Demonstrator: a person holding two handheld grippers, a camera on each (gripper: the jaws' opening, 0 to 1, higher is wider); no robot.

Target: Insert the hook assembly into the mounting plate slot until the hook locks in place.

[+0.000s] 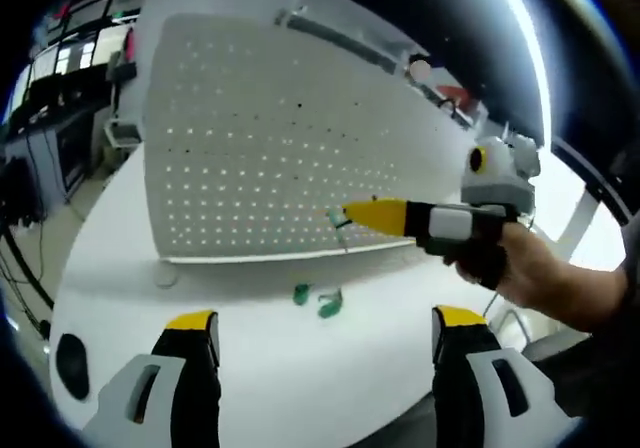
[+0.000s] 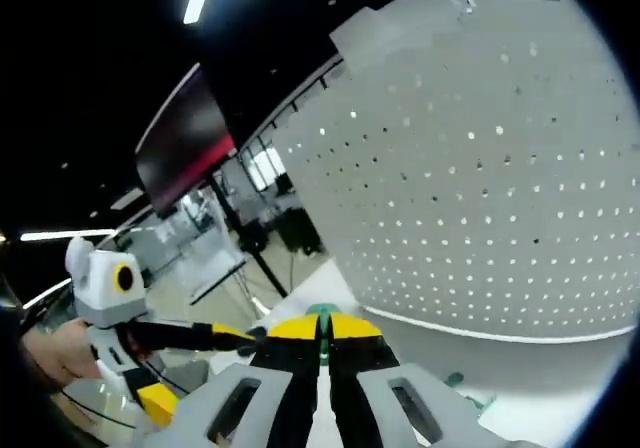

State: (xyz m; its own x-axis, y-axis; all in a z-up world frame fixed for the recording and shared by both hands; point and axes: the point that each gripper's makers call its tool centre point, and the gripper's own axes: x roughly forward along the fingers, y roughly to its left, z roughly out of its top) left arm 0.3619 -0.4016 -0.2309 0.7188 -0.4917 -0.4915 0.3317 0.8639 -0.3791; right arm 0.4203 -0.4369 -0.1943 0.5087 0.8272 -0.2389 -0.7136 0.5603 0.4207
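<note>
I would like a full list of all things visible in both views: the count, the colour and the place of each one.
Pegboard: one, white, with rows of small holes, standing upright on the table.
Hook: one, thin, green in the right gripper view, held at the tip of the right gripper, close to the pegboard's lower part.
Spare hooks: about two, green, lying on the table in front of the pegboard.
Table: one, white, round-edged, under everything.
Left gripper: one, black, white and yellow, jaws apart, above the table.
Right gripper: one, same colours, jaws together on the hook.
Hand: one, holding the right gripper.
</note>
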